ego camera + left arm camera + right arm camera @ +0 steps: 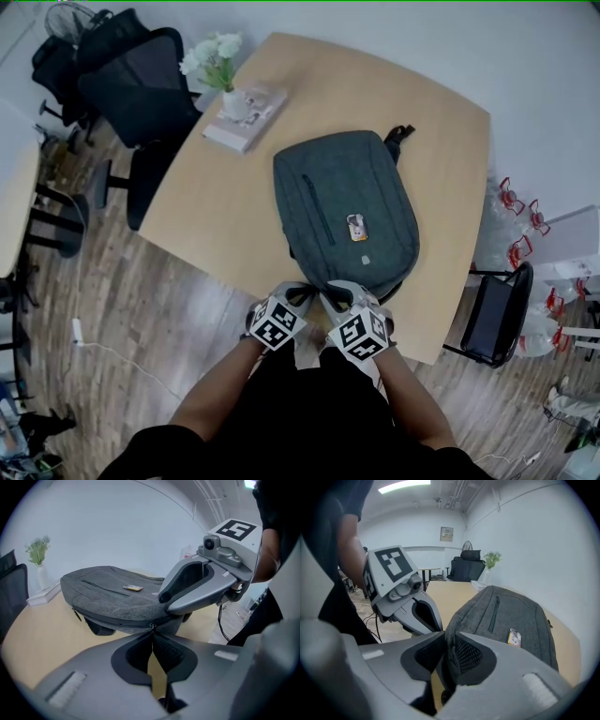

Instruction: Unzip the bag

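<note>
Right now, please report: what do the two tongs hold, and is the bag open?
Left tongs shut on the zipper pull. Right tongs shut on the bag, near edge. Zipper closed. Book and vase far off, not touching.

The left gripper (306,296) and the right gripper (334,296) were pale grey moulded shells with black linings round the jaws. In the right gripper view, one pad (468,656) at the frame's middle had a dimpled, mesh-like face. Each gripper carried a white cube printed with black square markers: the left cube (277,322) and the right cube (362,334), low in the head view. At the upper right of the left gripper view, a small round camera lens (209,542) sat beneath the cube, and a thin black cable (220,620) hung below. The person wore a black top (309,422) with a short sleeve (351,503).
</note>
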{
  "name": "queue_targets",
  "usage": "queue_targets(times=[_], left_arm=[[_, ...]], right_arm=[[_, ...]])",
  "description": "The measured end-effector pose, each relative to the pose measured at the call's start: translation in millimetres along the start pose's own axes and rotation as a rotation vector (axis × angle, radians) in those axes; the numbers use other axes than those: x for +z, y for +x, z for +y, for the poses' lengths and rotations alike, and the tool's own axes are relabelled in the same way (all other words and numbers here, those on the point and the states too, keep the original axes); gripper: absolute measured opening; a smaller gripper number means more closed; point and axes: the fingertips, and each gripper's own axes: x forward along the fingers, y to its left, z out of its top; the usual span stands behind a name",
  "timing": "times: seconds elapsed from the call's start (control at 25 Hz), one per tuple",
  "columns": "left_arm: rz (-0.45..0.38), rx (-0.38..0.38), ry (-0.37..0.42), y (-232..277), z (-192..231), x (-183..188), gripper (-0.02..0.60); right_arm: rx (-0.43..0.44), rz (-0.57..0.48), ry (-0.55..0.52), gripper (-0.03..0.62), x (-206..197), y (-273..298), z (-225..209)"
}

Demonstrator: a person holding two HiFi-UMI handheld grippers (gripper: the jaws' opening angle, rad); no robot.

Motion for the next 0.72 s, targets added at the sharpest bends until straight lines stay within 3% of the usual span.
queue_targets(times=[0.24,0.4,0.56,0.68,0.72], left_arm=[[-0.024,0.059,-0.047,-13.0,25.6,-8.6,0.026],[-0.010,0.125,-0.088,-28.7,55.1,-22.1,0.026],[-0.003,0.197,-0.128,-44.2,88.2,-32.3,0.026],[-0.003,0.175,-0.124,-47.0,93.5,-33.7,0.026],[0.000,0.162,-0.112,-46.4,91.3,-33.6,0.026]], right_arm=[[0.062,-0.031,-0.100,0.141,-10.1,-27.4,-7.1],[0.059,0.007,-0.247,0.144,-32.1,-32.4,-11.9],[0.055,0.050,-0.293,0.144,-39.0,-28.6,-19.2],[0.062,0.077,-0.338,0.142,-39.4,-18.9,-18.2],[0.065,0.084,-0.342,0.112,-39.0,-15.5,-16.5]])
